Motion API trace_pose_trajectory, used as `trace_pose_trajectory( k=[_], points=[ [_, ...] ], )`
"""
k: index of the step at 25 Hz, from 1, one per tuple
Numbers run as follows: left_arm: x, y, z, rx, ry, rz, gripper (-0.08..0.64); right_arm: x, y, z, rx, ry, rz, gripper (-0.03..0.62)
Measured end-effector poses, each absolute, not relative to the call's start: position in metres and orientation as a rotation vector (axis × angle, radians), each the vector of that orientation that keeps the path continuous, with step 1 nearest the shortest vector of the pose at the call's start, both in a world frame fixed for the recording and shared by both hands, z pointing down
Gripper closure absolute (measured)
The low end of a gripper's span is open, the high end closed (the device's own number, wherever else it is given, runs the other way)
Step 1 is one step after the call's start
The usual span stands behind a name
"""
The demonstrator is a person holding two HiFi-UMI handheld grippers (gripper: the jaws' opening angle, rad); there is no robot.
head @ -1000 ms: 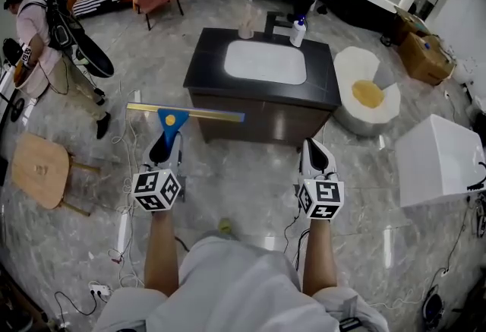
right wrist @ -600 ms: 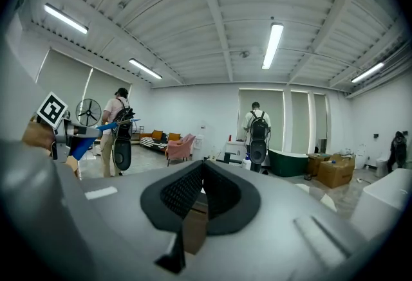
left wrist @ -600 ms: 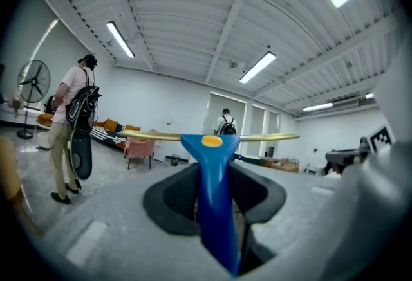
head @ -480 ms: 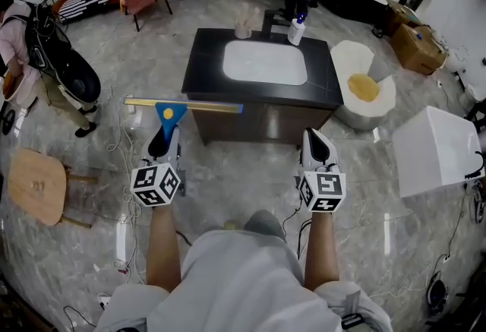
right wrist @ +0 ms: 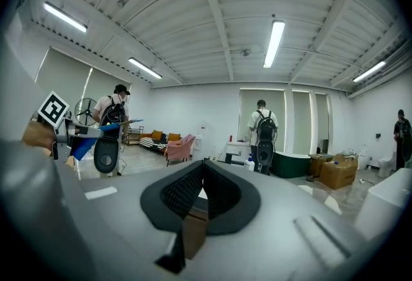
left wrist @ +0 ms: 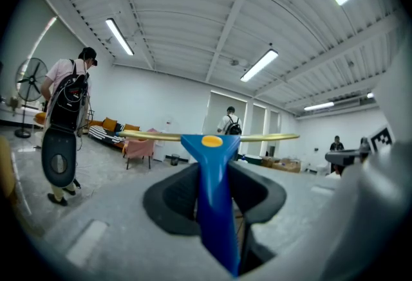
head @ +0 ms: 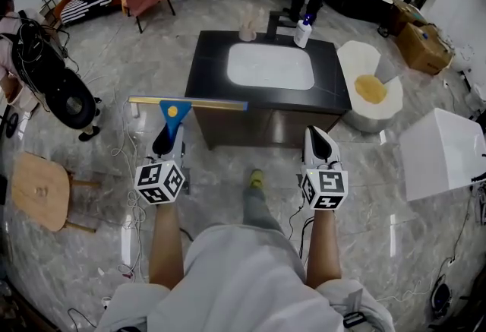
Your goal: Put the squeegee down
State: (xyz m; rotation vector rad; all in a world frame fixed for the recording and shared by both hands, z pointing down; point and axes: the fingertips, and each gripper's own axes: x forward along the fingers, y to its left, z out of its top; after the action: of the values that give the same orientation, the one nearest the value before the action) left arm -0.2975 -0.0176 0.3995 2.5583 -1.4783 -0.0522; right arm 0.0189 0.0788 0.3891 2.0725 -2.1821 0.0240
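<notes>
Clamping squeegee [head: 174, 112] by its blue handle between left gripper [head: 167, 139] jaws, brass blade level and crosswise, in front of sink cabinet [head: 209, 64]. Holding right gripper [head: 319, 142] jaws together, empty, near same cabinet.

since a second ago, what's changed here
The person stepped toward the sink cabinet, one foot now forward, carrying both grippers along. The bystander at left slid toward the picture's edge. Unchanged: left gripper grips the squeegee by its handle, right gripper shut and empty.
</notes>
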Motion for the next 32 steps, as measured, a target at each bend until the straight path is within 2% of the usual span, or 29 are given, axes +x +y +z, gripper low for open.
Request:
trace_pose_trajectory(
  k=[8,26,32],
  points=[
    [-0.272,-0.087,0.408,2.543,-1.506,-0.011,0.43,0.047,0.0,0.399,2.042,-2.215,0.042,0.589],
    [-0.169,-0.333,0.442,2.421,-1.59,0.126,0.43,0.167,-0.272,0.424,1.932,-2.251,0.107,0.589],
    [-0.145,-0.388,0.447,2.405,-1.628,0.167,0.428,0.193,-0.329,0.438,1.893,-2.269,0.145,0.589]
  ],
)
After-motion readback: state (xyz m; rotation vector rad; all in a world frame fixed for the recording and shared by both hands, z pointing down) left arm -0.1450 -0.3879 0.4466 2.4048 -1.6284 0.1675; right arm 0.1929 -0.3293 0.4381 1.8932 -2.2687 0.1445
